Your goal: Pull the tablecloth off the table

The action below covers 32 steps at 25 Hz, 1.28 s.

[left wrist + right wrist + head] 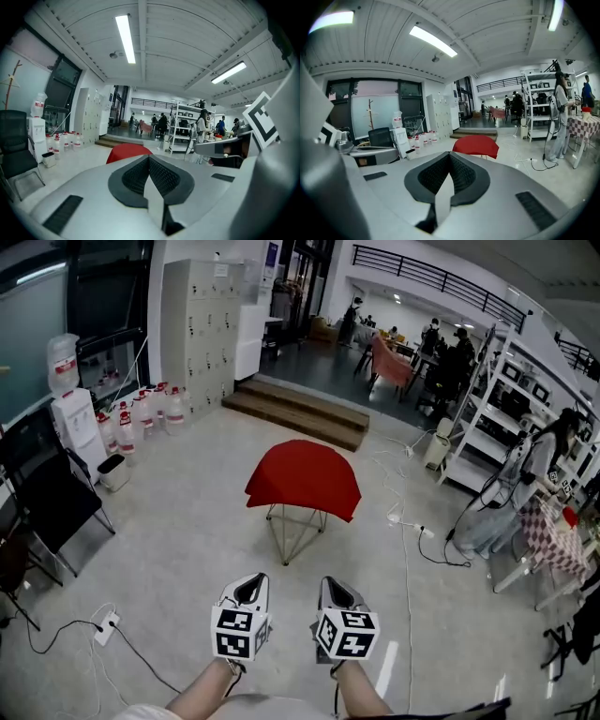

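Head view, left tool (pixel 246 594) and right tool (pixel 339 599) closed, side by side, tablecloth (pixel 304 478) well apart

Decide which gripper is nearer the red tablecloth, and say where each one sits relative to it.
Right, narrowly. Both hang well short of the red tablecloth: the right gripper in line with its right half, the left gripper in line with its left edge.

Red cloth (pixel 303 477) drapes right over the surface: top fully hidden, only wire legs (pixel 295 529) showing. In its own view the left gripper (pixel 149 159) blocks the cloth's lower edge; the right gripper (pixel 450 157) hides most of the legs. The 2 forearms (pixel 202 695) run off the head view's bottom edge. Far-off people (pixel 441 343): too small to tell.
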### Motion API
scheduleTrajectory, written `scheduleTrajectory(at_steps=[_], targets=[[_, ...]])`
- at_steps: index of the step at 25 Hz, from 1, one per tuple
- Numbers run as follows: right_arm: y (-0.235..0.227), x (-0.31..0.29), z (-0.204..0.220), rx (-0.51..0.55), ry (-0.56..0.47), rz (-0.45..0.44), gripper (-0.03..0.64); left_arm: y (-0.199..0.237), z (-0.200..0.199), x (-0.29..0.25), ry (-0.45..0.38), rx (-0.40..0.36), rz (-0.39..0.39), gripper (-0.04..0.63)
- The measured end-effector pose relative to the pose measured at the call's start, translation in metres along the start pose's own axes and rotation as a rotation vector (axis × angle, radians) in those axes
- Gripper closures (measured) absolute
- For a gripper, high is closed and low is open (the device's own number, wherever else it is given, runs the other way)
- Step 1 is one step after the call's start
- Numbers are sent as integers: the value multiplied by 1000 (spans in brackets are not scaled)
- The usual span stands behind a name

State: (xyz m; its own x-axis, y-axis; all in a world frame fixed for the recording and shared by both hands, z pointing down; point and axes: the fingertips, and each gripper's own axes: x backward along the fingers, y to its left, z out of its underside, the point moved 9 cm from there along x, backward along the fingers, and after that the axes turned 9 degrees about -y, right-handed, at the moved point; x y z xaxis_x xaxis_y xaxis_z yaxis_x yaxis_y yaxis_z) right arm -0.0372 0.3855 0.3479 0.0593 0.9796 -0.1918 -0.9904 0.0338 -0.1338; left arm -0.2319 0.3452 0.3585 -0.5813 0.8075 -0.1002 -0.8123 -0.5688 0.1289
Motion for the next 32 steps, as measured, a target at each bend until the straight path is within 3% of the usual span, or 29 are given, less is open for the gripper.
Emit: scheduleTrajectory(at_steps=[17, 32], targets=[[6, -19, 22, -10, 70, 23, 592, 33, 22, 0, 55, 45, -32, 578], [-40, -87, 7, -23, 86, 33, 592, 48, 17, -78, 78, 46, -42, 578]])
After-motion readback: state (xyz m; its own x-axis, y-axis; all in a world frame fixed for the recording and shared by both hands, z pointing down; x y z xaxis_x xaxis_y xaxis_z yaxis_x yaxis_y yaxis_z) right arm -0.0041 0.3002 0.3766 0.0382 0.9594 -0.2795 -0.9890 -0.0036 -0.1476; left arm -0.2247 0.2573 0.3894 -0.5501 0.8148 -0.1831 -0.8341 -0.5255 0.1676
